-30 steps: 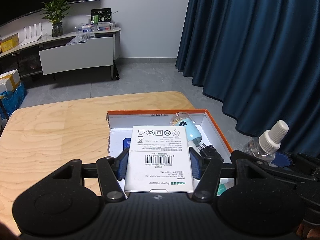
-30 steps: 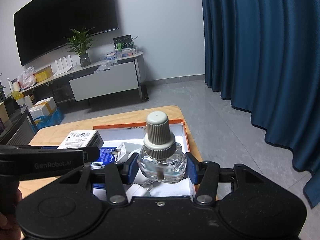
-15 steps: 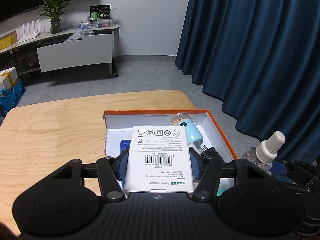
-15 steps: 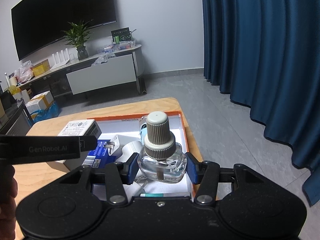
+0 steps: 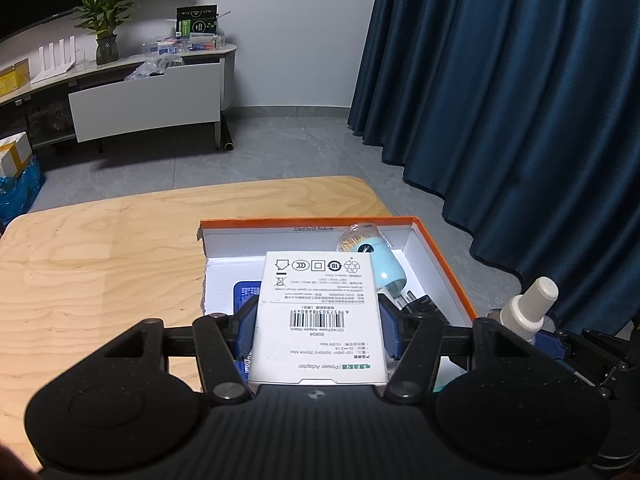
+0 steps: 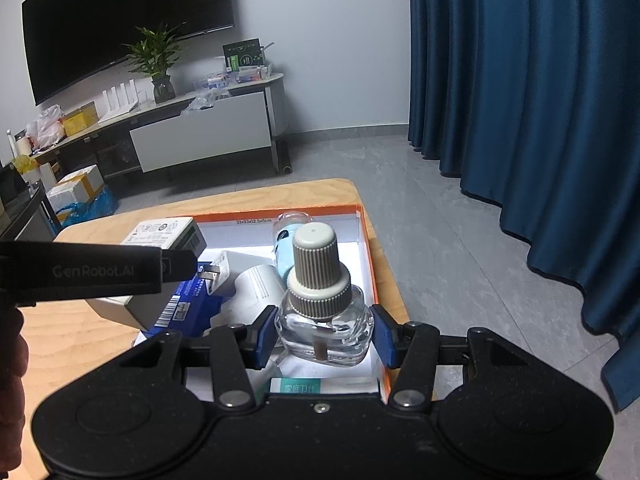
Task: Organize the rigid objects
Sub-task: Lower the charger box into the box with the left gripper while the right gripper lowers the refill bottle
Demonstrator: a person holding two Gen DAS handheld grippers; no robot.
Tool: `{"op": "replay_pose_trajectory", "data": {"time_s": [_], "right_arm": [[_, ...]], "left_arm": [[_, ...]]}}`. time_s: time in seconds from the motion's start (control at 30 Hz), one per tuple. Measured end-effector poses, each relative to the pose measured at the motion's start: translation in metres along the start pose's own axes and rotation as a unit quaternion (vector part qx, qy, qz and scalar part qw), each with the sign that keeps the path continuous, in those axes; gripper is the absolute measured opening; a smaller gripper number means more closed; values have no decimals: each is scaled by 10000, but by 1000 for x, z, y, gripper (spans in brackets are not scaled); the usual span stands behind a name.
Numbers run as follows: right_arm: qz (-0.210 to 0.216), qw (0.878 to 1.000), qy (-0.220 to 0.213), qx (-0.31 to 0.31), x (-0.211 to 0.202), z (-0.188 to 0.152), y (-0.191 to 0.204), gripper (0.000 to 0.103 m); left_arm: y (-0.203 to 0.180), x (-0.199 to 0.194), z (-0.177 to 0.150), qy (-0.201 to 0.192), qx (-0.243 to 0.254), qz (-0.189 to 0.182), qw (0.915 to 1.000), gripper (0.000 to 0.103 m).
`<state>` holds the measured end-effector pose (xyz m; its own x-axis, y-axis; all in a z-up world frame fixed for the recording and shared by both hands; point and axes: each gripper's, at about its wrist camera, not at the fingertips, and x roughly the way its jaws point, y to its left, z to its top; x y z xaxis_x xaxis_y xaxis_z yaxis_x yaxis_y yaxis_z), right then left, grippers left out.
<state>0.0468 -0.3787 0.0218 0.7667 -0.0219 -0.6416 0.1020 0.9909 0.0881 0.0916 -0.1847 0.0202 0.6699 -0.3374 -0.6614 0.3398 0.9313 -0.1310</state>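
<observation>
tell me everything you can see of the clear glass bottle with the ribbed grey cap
The clear glass bottle with the ribbed grey cap is squat and see-through, holding clear liquid and a dark wick. Its stepped cap is screwed on. It stands upright, clamped at both sides by the right gripper, held above the orange-rimmed white box.

light: dim, cool blue cast | glare: overhead light brightening the white wall (image 6: 344,40) | distortion: fisheye bending the curtain (image 5: 520,100) edges | focus: staying sharp
</observation>
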Motion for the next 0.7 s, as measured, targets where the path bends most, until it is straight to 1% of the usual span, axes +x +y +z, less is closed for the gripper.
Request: {"op": "replay_pose_trajectory", "data": {"time_s": [0.27, 0.3, 0.33, 0.37, 0.53, 0.7], "right_arm": [[10, 10000, 53, -69, 8, 0, 3, 62], [13, 10000, -32, -75, 7, 0, 3, 61], [10, 9999, -115, -70, 5, 0, 3, 69], [33, 9998, -181, -48, 4, -1, 2, 72], [33, 9988, -470, 102, -8, -4, -6, 72], [76, 9978, -618, 246, -21, -7, -14, 72]], "left_arm": [[0, 6, 4, -9, -20, 37, 10000, 60], [0, 7, 5, -7, -23, 38, 10000, 60], [0, 7, 5, -8, -23, 41, 10000, 60], [1, 8, 5, -2, -25, 36, 10000, 60], [-1, 12, 8, 6, 3, -11, 10000, 60], [-4, 19, 11, 5, 37, -49, 10000, 60]]}}
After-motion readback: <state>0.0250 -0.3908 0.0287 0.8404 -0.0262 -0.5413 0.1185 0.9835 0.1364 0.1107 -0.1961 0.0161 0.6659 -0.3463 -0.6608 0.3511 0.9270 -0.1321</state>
